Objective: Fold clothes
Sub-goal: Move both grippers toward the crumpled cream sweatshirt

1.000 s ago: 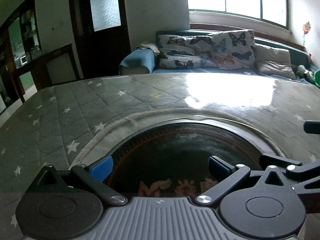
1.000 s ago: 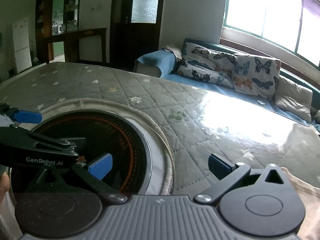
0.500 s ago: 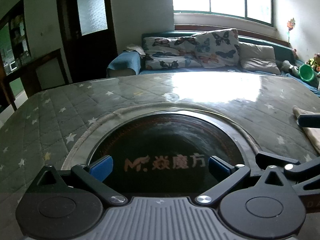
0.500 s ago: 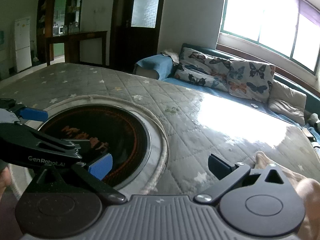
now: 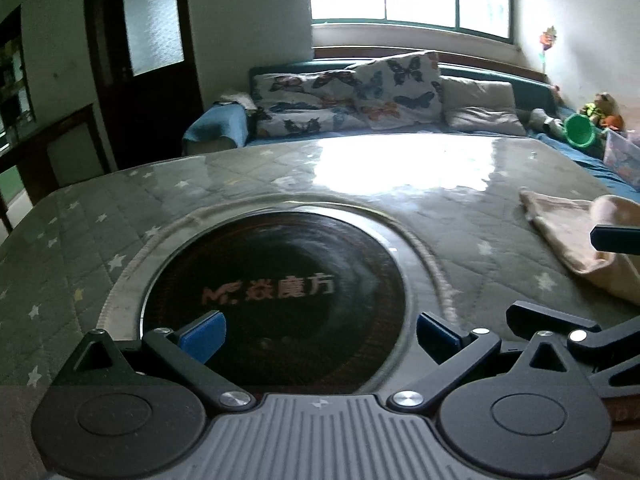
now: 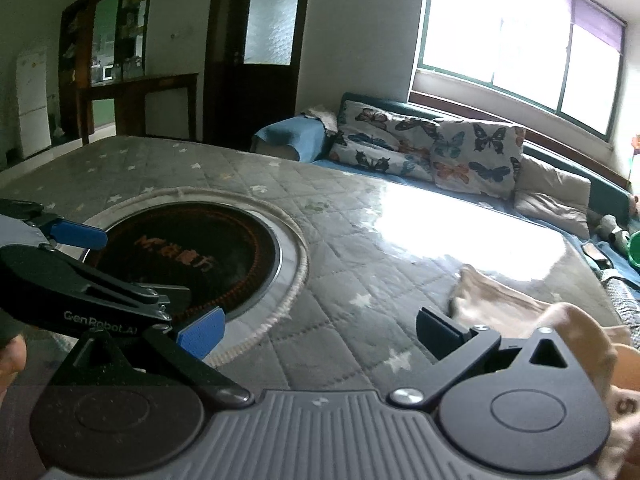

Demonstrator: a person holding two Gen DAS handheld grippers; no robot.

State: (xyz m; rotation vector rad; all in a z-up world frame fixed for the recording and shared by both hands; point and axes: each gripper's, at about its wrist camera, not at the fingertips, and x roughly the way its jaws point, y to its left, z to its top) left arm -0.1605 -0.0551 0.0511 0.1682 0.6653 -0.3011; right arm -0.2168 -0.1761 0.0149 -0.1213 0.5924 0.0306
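Grey star-patterned quilted cover (image 5: 100,248) under tongs; black disc (image 5: 276,292) with orange lettering ahead; beige garment (image 6: 504,308) right; butterfly-print cushions (image 6: 432,152) beyond.

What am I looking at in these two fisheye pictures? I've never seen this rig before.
There is no robot here: a person holds a two-finger gripper in each hand, with a camera on each looking forward along its fingers. One picture comes from the left gripper, the other from the right gripper. Both are open and hold nothing. Below them is a grey quilted star-patterned table cover under a shiny clear sheet, with a round black glass hotplate set into it. A crumpled beige garment lies to the right, waiting to be folded. Behind the table is a sofa with butterfly-print cushions.
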